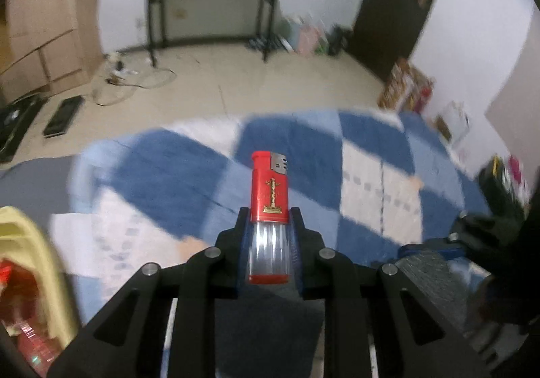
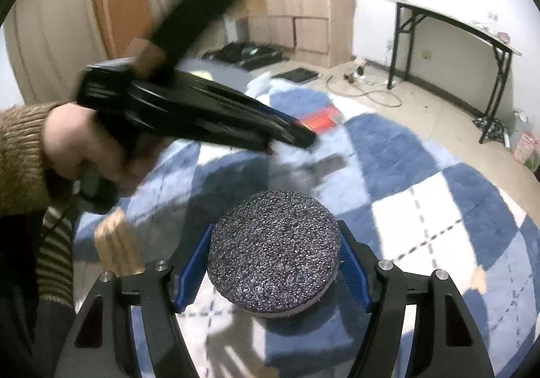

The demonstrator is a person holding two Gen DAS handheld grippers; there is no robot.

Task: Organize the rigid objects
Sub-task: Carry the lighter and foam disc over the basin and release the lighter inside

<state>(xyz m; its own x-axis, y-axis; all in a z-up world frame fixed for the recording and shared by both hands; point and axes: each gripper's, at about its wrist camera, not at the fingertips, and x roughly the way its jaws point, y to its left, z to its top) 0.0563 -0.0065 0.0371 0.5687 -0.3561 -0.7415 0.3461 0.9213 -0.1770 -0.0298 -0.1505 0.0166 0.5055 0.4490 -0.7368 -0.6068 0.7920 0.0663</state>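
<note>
My left gripper [image 1: 269,212] is shut on a red lighter [image 1: 269,189] with a clear lower body and a metal top, held upright above the blue and white checkered blanket [image 1: 168,158]. My right gripper [image 2: 275,226] is shut on a round dark speckled disc [image 2: 274,253], held above the same blanket [image 2: 422,175]. In the right wrist view the left gripper [image 2: 303,136] shows blurred at the left, held by a hand [image 2: 77,141]. In the left wrist view the right gripper's body [image 1: 435,263] shows at the lower right.
A yellow basket [image 1: 30,260] with red items sits at the lower left. A red flat item [image 2: 320,119] lies on the blanket. A black-legged table [image 1: 209,3], a wooden cabinet [image 1: 40,33], cables and dark items on the floor lie beyond the bed.
</note>
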